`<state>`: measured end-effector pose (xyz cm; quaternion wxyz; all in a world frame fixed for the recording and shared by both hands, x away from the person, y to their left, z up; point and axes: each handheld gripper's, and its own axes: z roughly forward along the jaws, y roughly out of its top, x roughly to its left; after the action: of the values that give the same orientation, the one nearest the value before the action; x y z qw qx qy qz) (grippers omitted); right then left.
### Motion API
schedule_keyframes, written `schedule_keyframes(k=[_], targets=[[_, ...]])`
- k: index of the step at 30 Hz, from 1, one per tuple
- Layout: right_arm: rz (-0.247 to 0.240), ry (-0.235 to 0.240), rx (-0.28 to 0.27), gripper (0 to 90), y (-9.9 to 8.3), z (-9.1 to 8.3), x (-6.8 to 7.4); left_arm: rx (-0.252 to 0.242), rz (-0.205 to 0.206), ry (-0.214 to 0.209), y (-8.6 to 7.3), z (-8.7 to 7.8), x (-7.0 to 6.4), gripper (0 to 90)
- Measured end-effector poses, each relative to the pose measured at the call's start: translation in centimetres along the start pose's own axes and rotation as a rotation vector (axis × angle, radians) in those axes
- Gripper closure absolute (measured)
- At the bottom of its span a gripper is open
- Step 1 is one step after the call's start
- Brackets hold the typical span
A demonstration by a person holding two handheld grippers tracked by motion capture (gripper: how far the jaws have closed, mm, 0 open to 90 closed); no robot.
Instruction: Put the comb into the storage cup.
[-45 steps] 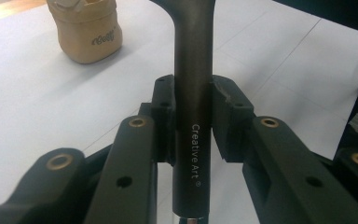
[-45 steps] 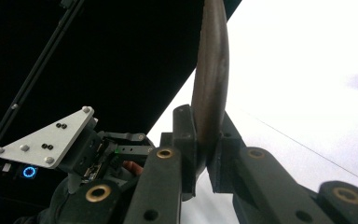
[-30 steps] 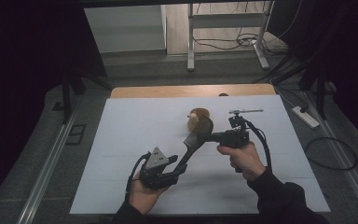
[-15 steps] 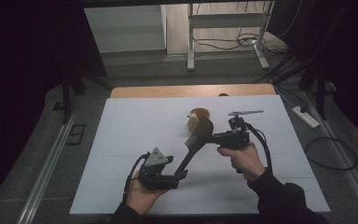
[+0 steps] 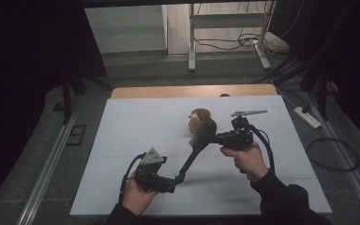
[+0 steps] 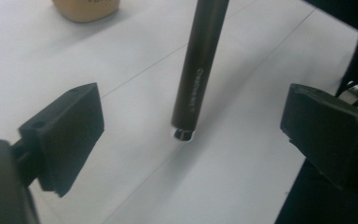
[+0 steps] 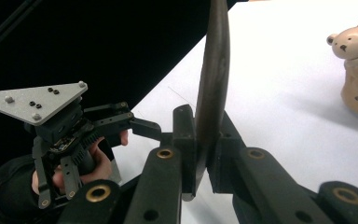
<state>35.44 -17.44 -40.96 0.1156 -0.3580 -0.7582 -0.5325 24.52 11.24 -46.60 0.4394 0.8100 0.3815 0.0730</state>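
handle end of a dark long-handled tool [image 6: 200,70], maybe a brush or shoehorn, hangs straight ahead of the left gripper [image 6: 186,135], midway between its two jaws, which stand wide apart with nothing in them. the right gripper [image 7: 200,154] is clamped on the tool's broad blade end, pads pressed to both faces. seen from the high view the tool [image 5: 194,150] runs on a slant, from the right gripper [image 5: 218,137] near the middle of the white table [image 5: 122,140] down and toward the person to the left gripper [image 5: 174,180], its low tip just over or touching the tabletop. so the long axis points nearly into the left jaws, and that hand looks best placed to take the free end. a small tan bear jar [image 5: 198,120] stands just beyond the blade.
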Motion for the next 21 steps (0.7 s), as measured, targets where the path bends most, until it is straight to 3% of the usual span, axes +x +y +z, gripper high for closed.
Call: schedule_keyframes(k=[5,13,21], targets=[[-0.012,-0.019,0.001,83.2,0.0,-0.2,0.1,0.001,0.008,0.012,-0.2,-0.1,0.3,3.4],[-0.026,-0.041,0.002,83.2,0.1,-0.3,0.1,0.001,-0.026,-0.013,-0.6,-0.6,1.1,0.9],[-0.027,-0.059,-0.006,83.2,0.2,-0.6,-0.1,0.005,-0.014,-0.001,-1.2,-1.6,1.7,0.6]])
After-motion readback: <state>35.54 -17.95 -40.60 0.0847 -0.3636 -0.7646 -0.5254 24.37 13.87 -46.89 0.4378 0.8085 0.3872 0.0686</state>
